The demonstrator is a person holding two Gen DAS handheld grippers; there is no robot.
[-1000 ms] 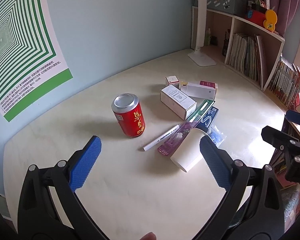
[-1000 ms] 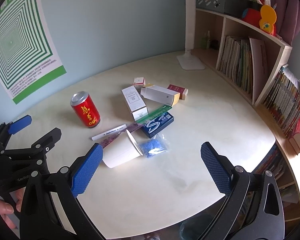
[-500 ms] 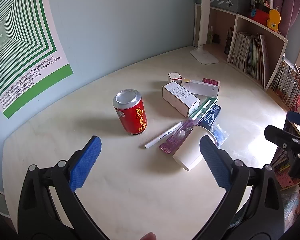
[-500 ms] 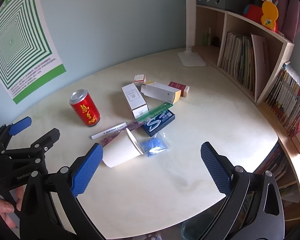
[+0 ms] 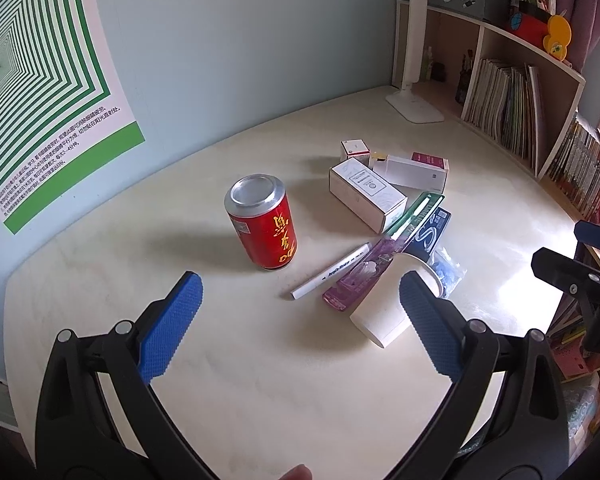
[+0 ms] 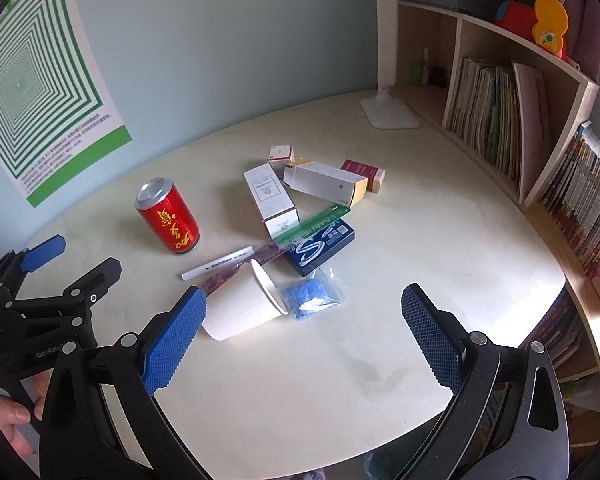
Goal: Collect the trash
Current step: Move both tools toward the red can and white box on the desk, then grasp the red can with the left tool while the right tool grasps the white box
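- Left wrist view: left gripper (image 5: 296, 312) is hovering over the surface (image 5: 260, 380), fingers (image 5: 172, 324) spread wide, holding nothing.
- Red can (image 5: 263, 226) is standing upright just ahead, slightly left of the gap's centre line, long axis vertical, top facing up.
- White marker (image 5: 331, 271) is lying flat ahead and a little right, long axis running diagonally from near-left to far-right.
- Paper cup (image 5: 392, 312) is lying on its side, partly hidden behind the right finger; its open mouth is pointing away and right, closed base toward the camera.
- Right wrist view: right gripper (image 6: 304, 340) is also hovering with fingers (image 6: 174, 344) wide apart and empty.
- Here the paper cup (image 6: 246, 306) is sitting just beyond the left finger, left of the gap; long axis is running left-right, mouth pointing right toward the blue bag (image 6: 312, 296).
- Boxes (image 6: 272, 196) and the navy packet (image 6: 320, 246) are clustering further ahead, touching or overlapping; a green strip (image 6: 316, 222) is crossing them.
- The left gripper (image 6: 44, 280) is showing at the far left edge, near the can (image 6: 168, 216).
- Judgement: left arm is nearer the can, right arm nearer the cup; the cup would need the fingers closing across its axis, so the right gripper is needing a shift left first.
- No bin is showing clearly in either view.
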